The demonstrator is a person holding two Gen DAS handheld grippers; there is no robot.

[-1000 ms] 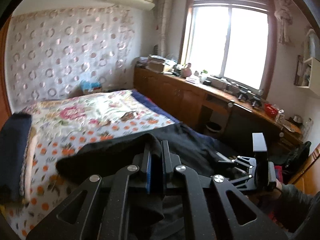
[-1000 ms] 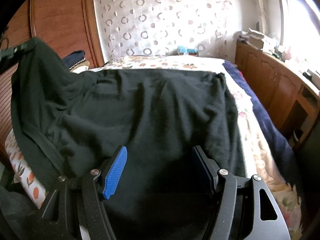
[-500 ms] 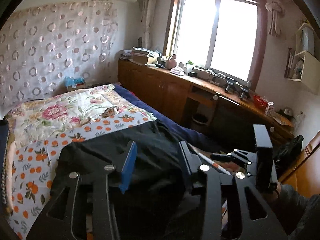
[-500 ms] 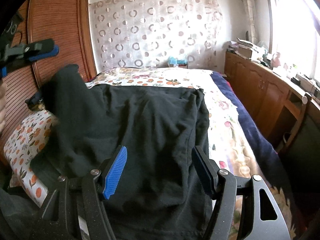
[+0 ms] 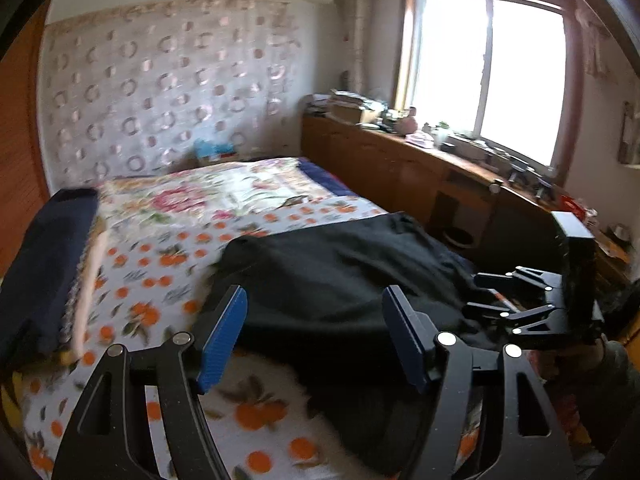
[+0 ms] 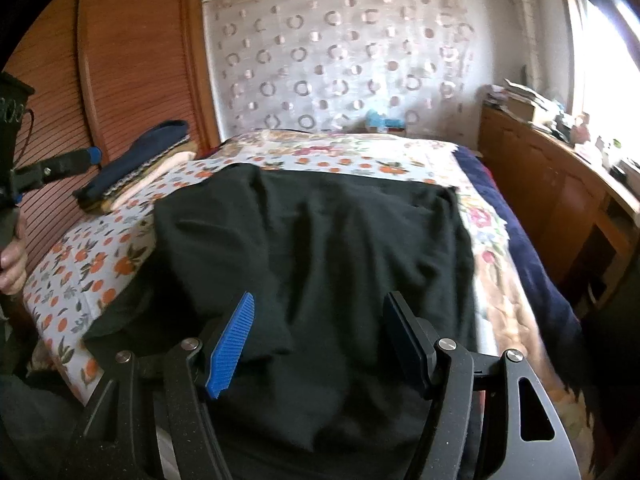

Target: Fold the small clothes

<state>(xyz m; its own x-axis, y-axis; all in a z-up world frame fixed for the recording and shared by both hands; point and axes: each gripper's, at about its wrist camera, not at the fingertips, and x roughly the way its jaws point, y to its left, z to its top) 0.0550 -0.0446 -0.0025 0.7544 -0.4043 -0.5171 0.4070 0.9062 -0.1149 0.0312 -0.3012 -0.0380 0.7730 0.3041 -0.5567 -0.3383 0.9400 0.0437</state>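
Note:
A black garment lies spread and creased on the bed's flowered sheet; it also shows in the left wrist view. One side is folded in over the middle. My left gripper is open and empty, hovering above the garment's left edge. My right gripper is open and empty, just above the garment's near part. In the left wrist view the right gripper shows at the right, and in the right wrist view the left gripper shows at the far left.
A stack of folded clothes, dark blue on top, lies at the bed's left side by the wooden panel wall. A wooden cabinet run with clutter stands under the window on the right. A dark blue blanket hangs along the bed's right edge.
My left gripper let go of the black cloth, opened and drew back to the left. The lifted side of the garment dropped onto the bed. My right gripper stayed open.

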